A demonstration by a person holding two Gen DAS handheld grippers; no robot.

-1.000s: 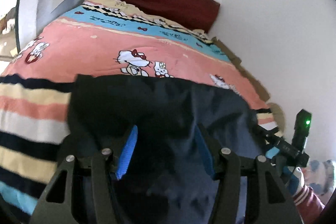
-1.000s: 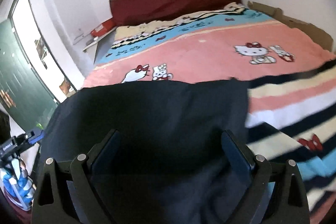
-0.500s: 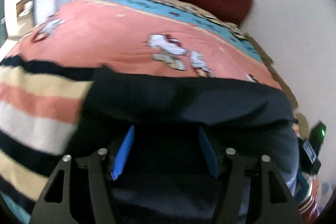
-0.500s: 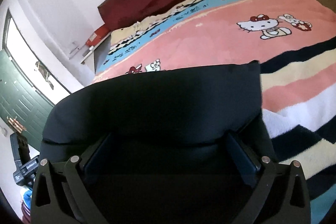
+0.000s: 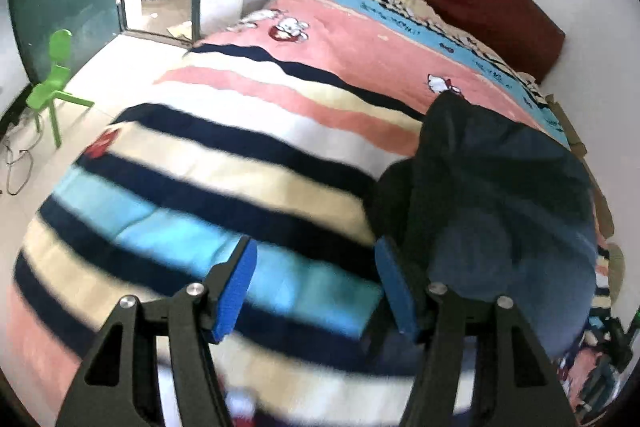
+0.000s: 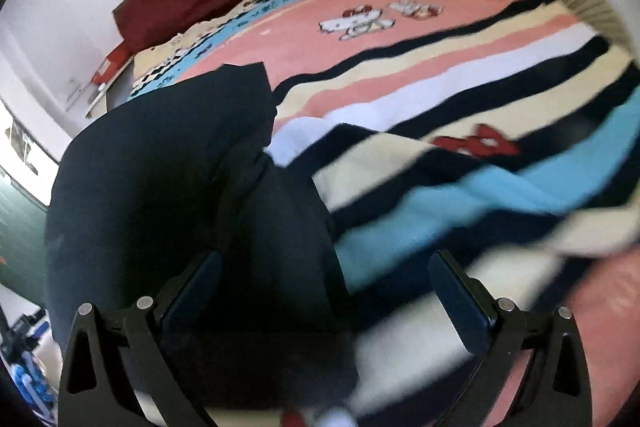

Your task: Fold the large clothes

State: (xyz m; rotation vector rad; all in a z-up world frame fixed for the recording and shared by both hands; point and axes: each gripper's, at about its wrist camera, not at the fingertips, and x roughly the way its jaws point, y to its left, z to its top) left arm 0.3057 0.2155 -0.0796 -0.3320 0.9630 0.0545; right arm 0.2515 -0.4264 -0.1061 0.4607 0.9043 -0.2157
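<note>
Both grippers, left [image 5: 312,287] and right [image 6: 324,291], stand spread, holding nothing (frames blurred); the dark garment [image 5: 500,195] lies bunched on the striped blanket [image 5: 224,163], so a careless regrip could pinch blanket too.

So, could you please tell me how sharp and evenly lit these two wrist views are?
Left wrist view: the striped blanket is motion-smeared near the lens and the doorway is overexposed. Right wrist view: the blanket's stripes streak at lower right, and the dark garment reads almost black, with little fold detail. Both show fisheye bending.
</note>
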